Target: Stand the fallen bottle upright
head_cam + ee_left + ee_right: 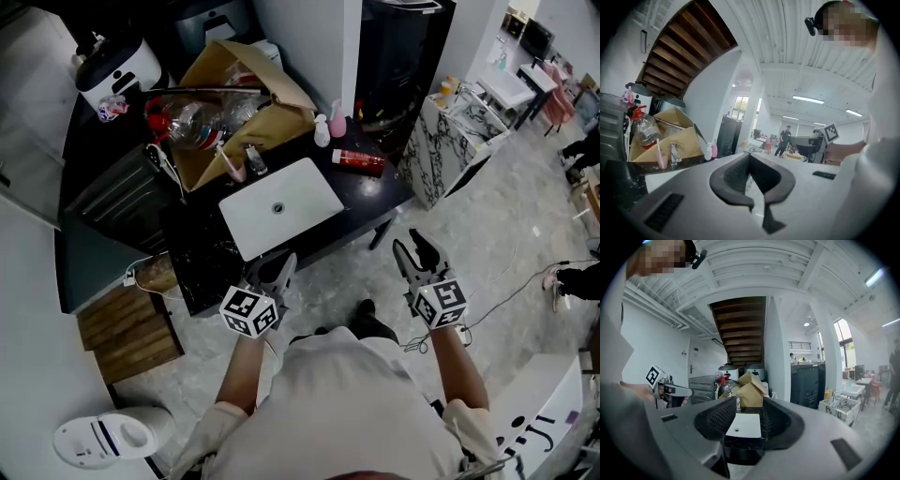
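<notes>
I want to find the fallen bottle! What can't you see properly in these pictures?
Head view: the label on the fallen red bottle is too small to read.
Gripper views: that bottle is hidden behind the left gripper and right gripper bodies.
Head view: cardboard box flaps hide some contents.

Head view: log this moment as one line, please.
stage: before grasp | red bottle: lying on counter, untouched | left gripper: shut, empty | right gripper: open, empty | both short of counter
</notes>
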### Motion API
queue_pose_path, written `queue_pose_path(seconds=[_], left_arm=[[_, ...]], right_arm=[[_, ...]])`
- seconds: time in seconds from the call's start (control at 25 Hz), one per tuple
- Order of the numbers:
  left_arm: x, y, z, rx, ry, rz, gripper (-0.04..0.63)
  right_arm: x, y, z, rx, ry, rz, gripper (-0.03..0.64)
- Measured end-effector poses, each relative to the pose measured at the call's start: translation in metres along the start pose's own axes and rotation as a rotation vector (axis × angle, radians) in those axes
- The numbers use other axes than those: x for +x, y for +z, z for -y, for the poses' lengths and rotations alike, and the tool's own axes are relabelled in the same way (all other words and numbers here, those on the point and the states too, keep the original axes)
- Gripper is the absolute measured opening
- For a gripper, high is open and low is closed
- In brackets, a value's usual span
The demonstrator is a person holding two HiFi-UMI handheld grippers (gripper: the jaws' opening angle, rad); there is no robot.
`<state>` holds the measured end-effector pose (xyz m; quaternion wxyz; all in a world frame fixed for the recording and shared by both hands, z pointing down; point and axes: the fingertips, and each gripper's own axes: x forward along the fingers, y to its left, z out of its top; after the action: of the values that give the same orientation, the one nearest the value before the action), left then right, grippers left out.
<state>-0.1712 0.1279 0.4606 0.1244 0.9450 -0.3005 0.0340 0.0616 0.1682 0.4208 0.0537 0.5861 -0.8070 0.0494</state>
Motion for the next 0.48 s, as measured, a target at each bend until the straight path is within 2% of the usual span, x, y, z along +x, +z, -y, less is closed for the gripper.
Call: queue_pose_path(seconds=[0.48], left_arm=[[0.039,0.0,-0.02,-0.012,0.021,-0.005,0.007]], right_arm=[[0.039,-0.011,0.033,0.017,0.029,-0.027,0.194]])
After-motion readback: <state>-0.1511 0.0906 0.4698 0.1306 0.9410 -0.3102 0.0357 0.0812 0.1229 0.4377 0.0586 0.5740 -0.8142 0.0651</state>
